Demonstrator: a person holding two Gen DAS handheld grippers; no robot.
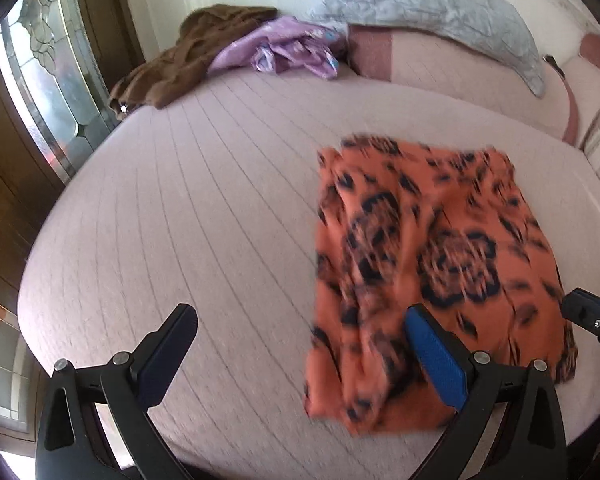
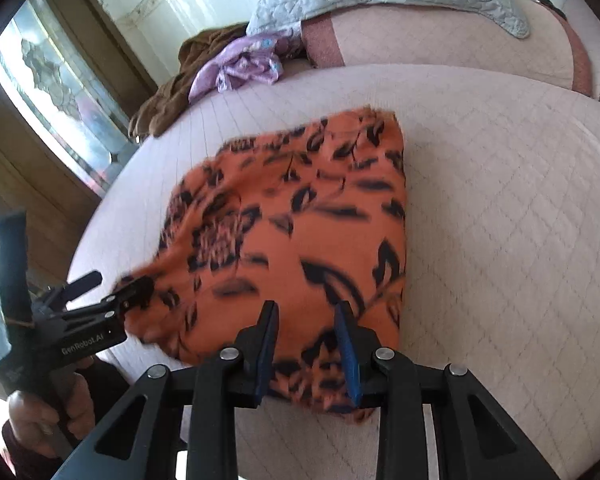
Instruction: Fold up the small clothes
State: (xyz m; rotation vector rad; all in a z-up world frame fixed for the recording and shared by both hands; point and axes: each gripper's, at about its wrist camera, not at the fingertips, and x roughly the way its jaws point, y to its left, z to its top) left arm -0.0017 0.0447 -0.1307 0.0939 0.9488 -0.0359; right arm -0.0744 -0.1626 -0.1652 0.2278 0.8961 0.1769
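In the left wrist view, the left gripper (image 1: 300, 328) is seen at the bottom of the frame with its jaws spread wide; the left finger stands over bare bedding and the blue-padded right finger (image 1: 436, 356) is set against the near left part of the orange garment (image 1: 428, 264), with nothing clamped between them. At the lower right edge of that frame the tip of the right gripper (image 1: 592, 316) is visible, just beside the garment's right border.

In the right wrist view, the right gripper (image 2: 308, 324) is shown at the bottom centre with its jaws partly drawn in and a clear gap left between the pads; the near edge of the orange garment (image 2: 300, 232) is seen in that gap, but whether the pads press on the cloth cannot be told. At the lower left of that frame the left gripper (image 2: 112, 284) is held by a hand (image 2: 44, 412), its tip at the garment's lower left corner.

The garment, orange with a black floral print and blurred in both views, is laid roughly flat on the pale pink quilted bed cover (image 1: 188, 208). Farther off, toward the upper left, a brown garment (image 1: 180, 64) and a lilac cloth (image 1: 284, 48) are heaped together. Behind them, at the top, a grey quilted blanket (image 1: 428, 12) is draped over a pink cushion (image 1: 440, 60).
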